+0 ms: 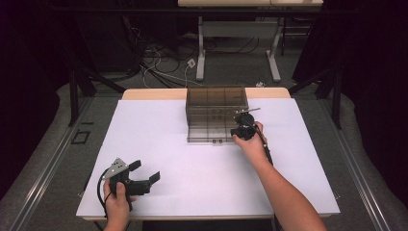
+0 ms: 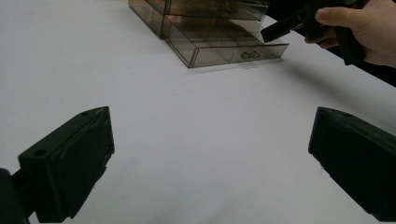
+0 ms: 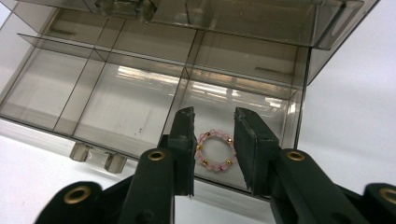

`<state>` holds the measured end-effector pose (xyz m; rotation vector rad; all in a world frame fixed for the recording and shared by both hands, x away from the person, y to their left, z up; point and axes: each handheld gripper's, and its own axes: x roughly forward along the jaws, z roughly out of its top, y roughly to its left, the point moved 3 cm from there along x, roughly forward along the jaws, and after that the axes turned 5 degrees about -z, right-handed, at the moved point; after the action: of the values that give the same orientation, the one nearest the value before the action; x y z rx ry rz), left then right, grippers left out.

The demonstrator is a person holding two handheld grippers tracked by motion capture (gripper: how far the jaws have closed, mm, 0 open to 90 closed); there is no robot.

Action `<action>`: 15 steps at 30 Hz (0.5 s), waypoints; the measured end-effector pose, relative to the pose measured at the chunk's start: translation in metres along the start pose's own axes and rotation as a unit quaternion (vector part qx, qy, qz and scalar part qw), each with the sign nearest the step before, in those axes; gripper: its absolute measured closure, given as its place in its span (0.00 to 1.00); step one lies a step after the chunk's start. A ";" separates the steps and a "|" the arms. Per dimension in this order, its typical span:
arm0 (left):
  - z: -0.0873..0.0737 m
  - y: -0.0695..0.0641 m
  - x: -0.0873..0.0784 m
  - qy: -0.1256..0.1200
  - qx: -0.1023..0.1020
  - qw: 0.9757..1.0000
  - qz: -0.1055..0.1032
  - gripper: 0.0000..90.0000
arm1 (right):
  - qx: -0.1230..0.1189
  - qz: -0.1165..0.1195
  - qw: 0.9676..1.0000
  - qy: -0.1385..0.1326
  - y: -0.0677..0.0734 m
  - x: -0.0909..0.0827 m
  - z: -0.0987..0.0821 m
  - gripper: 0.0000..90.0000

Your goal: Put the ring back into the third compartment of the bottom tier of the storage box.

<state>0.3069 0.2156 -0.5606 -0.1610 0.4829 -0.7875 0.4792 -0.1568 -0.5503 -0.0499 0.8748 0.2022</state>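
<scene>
A: Where's everything on the tabletop [image 1: 159, 144]?

B: The smoky drawer box [image 1: 216, 113] has its bottom drawer [image 3: 140, 98] out; a pink bead bracelet [image 3: 215, 150] lies in its right compartment.

A: My hand-held grippers?

B: Right hand-held gripper [image 3: 214, 133] parted astride it, unpinched; left hand-held gripper [image 1: 144, 172] wide, empty. Bracelet looks light, floppy, slippery: pinch one strand.

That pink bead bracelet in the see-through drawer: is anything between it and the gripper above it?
Nothing visible. In the right gripper view the pink bead bracelet lies in the right-hand compartment of the pulled-out drawer, seen in the gap between the right gripper's two black jaws. The jaws stand slightly apart and the drawer is open on top.
</scene>
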 end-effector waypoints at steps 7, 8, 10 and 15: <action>0.000 0.000 0.001 0.001 -0.001 1.000 0.000 0.00 | -0.004 0.008 1.000 -0.007 0.002 -0.003 0.000 0.69; 0.000 0.000 0.001 0.000 -0.002 1.000 0.000 0.00 | -0.006 0.009 1.000 -0.008 0.002 -0.004 0.000 0.69; 0.000 0.000 0.001 0.002 0.000 1.000 0.000 0.00 | -0.013 0.012 1.000 -0.010 0.003 -0.005 -0.001 0.67; 0.000 0.000 0.001 0.001 -0.003 1.000 0.000 0.00 | -0.019 0.017 1.000 -0.018 0.006 -0.009 -0.001 0.63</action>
<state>0.3074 0.2147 -0.5612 -0.1652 0.4868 -0.7870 0.4723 -0.1526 -0.5439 -0.0658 0.8364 0.2515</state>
